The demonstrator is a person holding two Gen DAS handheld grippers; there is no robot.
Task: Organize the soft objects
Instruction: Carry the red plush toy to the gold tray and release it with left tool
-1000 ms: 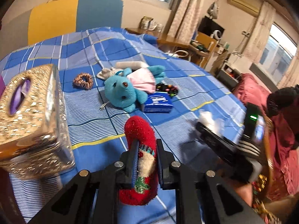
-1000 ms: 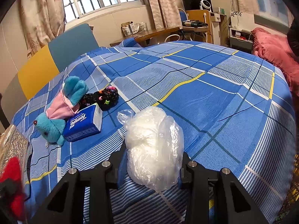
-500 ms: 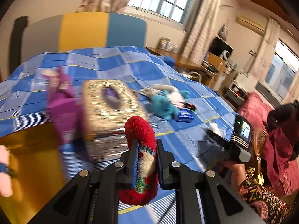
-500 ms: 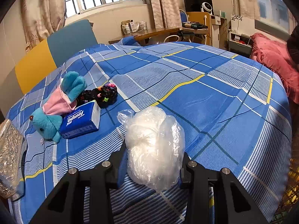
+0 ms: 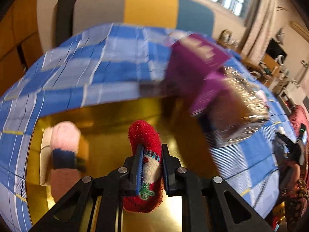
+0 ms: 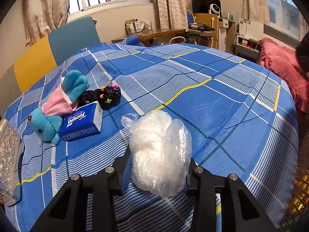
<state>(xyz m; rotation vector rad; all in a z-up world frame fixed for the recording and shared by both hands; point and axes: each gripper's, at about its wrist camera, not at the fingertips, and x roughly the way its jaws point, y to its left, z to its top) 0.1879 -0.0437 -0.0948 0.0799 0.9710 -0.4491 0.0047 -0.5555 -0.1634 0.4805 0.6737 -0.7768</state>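
Note:
My left gripper (image 5: 151,166) is shut on a red Christmas sock (image 5: 144,150) and holds it over a gold tray (image 5: 115,119) on the bed. A pink and navy soft item (image 5: 64,150) lies in the tray at the left. My right gripper (image 6: 157,160) is shut on a clear plastic bag of white stuffing (image 6: 159,150) just above the blue plaid bedspread (image 6: 212,96). A teal plush toy in a pink dress (image 6: 56,106) lies at the left of the right wrist view.
A blue Tempo tissue pack (image 6: 82,121) and a black beaded hair tie (image 6: 105,95) lie next to the plush. A purple box (image 5: 200,71) and a glittery gold tissue box (image 5: 243,104) stand right of the tray, blurred. A red cushion (image 6: 283,71) lies at far right.
My left gripper has swung left with the sock, from over the bedspread to over the gold tray. My right gripper has stayed put with the bag.

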